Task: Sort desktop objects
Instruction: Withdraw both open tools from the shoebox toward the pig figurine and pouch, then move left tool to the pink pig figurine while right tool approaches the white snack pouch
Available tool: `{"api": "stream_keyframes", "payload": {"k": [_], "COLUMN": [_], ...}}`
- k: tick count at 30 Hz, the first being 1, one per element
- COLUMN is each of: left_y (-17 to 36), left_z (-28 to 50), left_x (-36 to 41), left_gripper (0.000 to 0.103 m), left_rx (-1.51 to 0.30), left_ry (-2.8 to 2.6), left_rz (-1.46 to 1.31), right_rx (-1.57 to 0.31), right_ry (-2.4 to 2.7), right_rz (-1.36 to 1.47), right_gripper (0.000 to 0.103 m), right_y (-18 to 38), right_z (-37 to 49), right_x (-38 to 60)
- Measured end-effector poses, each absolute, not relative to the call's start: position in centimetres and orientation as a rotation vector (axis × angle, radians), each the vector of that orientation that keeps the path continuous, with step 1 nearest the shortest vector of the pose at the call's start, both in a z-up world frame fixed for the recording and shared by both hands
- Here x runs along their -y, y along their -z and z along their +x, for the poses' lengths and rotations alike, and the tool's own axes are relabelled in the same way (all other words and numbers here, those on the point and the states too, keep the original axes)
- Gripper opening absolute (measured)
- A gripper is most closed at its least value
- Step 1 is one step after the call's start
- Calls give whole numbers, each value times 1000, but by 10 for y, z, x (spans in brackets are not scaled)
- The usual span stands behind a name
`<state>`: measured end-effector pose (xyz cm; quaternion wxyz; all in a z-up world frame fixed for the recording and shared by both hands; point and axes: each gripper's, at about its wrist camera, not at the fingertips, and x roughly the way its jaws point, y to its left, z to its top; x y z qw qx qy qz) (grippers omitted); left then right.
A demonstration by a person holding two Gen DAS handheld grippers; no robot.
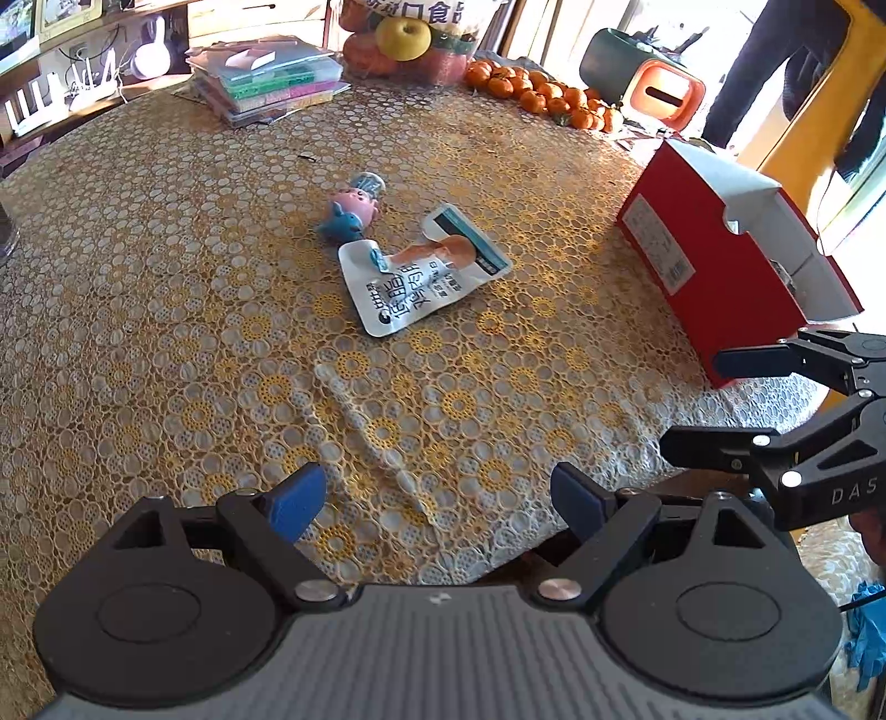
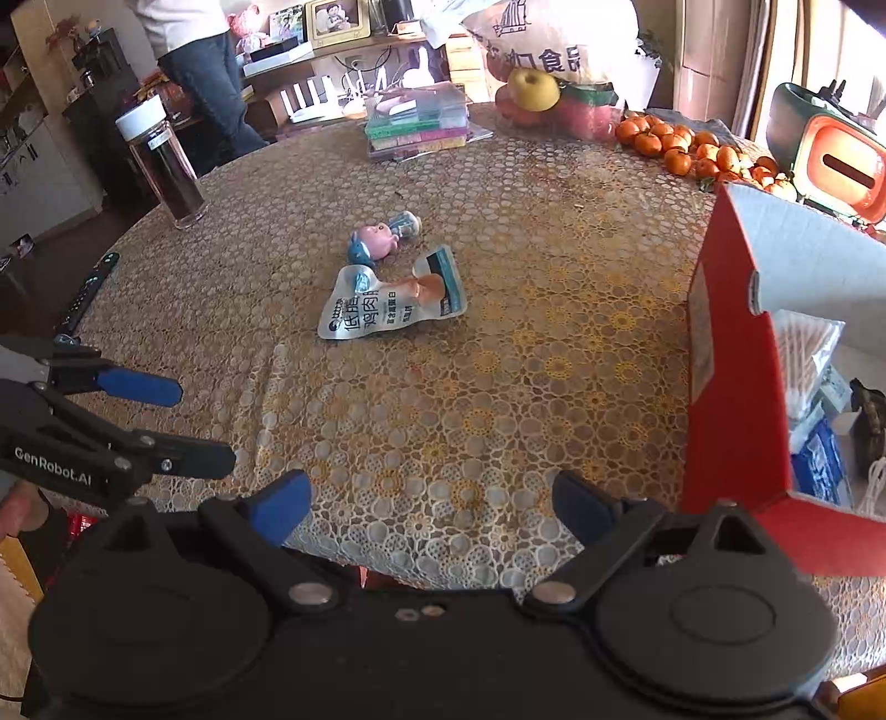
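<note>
- Both tools hang over the near edge of the bench (image 1: 166, 310), and neither holds anything.
- The left tool (image 1: 437, 501) has its blue pads (image 1: 296, 501) spread wide, with only lace cloth between them.
- The right tool (image 2: 432, 507) is gaping too, its jaws apart over bare cloth.
- From the left camera the right tool shows at the right edge, its two fingers apart, just in front of the box's near corner.
- Out in the middle of the bench lies the pouch (image 1: 418, 271), white with a teal band, flat on the cloth and a little crumpled.
- Right behind it is the toy (image 1: 354, 207), pink and blue, lying on its side, touching or nearly touching the pouch's far left corner.
- Pouch and toy sit well apart from both tools.
- On the right stands the red box (image 1: 714, 260), open at the top with white flaps up, close beside the right tool.
- In the right view the box (image 2: 736, 360) already holds some packets; what they are I cannot tell.
- Far side of the bench: a stack of plastic cases (image 1: 271, 77), a bag of fruit (image 1: 410, 39) and a row of tangerines (image 1: 542, 94).
- At the far left edge, in the right view, stands a jar (image 2: 163, 166) of dark liquid with a white lid.
- A remote (image 2: 88, 288) lies on the left rim, near the left tool.
</note>
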<state>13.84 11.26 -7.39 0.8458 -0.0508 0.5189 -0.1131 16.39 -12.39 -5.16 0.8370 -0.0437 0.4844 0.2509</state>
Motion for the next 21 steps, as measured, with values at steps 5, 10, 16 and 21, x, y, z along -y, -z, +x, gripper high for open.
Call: {"api": "stream_keyframes", "payload": {"k": [5, 10, 16, 21], "left_y": [80, 85, 90, 90], "left_z": [162, 185, 210, 231], "left_x": [-121, -129, -136, -141], "left_gripper": [88, 88, 88, 88], "left_rx": [-1102, -1112, -1140, -1144], "left_ry": [218, 209, 210, 201], "left_rz": [-88, -96, -91, -71], "right_rx": [-1070, -1081, -1096, -1101], "right_ry": [-556, -593, -615, -632], "right_rz": [-127, -147, -185, -215], "right_gripper": [94, 94, 94, 94], "right_y": [67, 74, 80, 83], "right_z": [184, 200, 219, 233], "right_x": [107, 91, 74, 62]}}
